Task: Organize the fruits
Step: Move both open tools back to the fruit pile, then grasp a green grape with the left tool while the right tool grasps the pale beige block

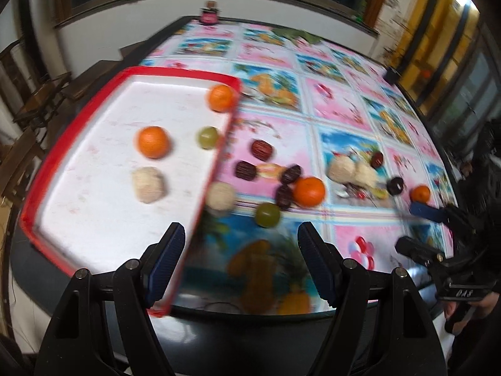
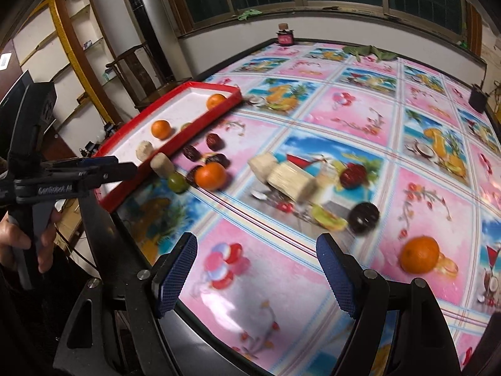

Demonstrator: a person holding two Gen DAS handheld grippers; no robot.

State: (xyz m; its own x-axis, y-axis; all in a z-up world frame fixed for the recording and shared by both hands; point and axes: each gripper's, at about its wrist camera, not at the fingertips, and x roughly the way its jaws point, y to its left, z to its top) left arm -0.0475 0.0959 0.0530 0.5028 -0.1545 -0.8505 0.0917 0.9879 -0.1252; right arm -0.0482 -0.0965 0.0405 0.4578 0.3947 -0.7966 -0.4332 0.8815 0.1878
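Left tool (image 1: 239, 244): fingers spread wide and holding nothing, poised above the counter's near edge, its left pad just over the tray's near corner.
Right tool (image 2: 256, 260): likewise wide apart and bare, hanging over the near edge of the counter (image 2: 360, 100), which wore a pink-and-blue fruit-print cloth.
Tray (image 1: 94, 219): red-rimmed with a white floor, it sat at the counter's left edge. Inside were two oranges (image 1: 152, 141), one green fruit (image 1: 207, 137) and a pale tan round piece (image 1: 148, 185).
Loose fruit beside the tray: a second tan piece (image 1: 220, 195) touched the rim's outer side. Close by lay several dark red fruits (image 1: 262, 149), an orange (image 1: 309, 191) and a green fruit (image 1: 267, 214).
Loose fruit farther right: two pale tan blocks (image 2: 288, 175) lay together mid-counter, with a dark round fruit (image 2: 363, 217) near them and a lone orange (image 2: 420, 254) toward the right edge.
Sharpness: both views were motion-blurred.
Far edge: a small red jar (image 2: 285, 36) stood there.
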